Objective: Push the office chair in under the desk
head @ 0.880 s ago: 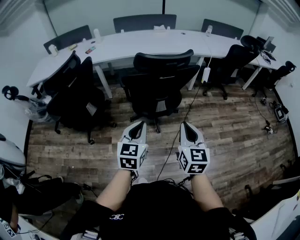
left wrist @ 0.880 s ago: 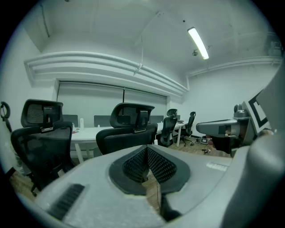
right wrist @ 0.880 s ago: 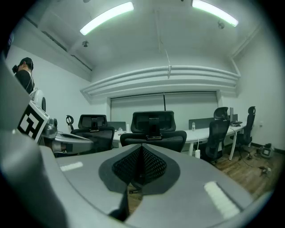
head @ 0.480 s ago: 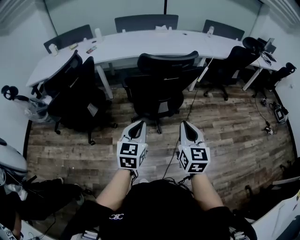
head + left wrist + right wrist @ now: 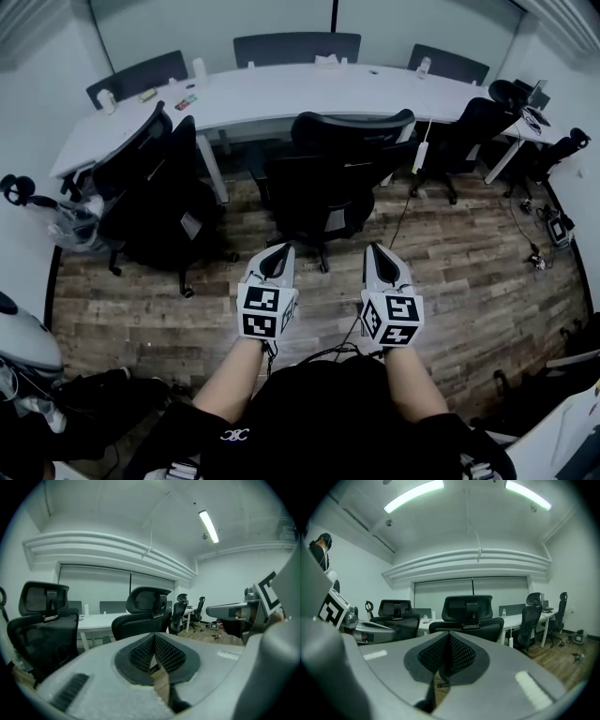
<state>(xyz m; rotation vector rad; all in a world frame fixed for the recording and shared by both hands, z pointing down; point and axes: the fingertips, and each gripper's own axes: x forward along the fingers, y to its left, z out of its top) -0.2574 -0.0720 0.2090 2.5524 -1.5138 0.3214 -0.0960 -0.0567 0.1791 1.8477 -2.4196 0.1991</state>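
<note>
- Head view: the office chair (image 5: 342, 173) stands on the wood floor (image 5: 469, 253) with its back toward the person. It sits out in front of the white bench (image 5: 281, 94), not tucked beneath it.
- None of the push looks done; I'd judge the whole job is left.
- Left gripper (image 5: 276, 258) and right gripper (image 5: 379, 255) are both closed with nothing between the jaws. They are held side by side, near the chair's back but not touching it.
- Another chair (image 5: 150, 187) stands pulled out to the left.

Office chair (image 5: 339, 173) stands before the desk (image 5: 281, 96).
</note>
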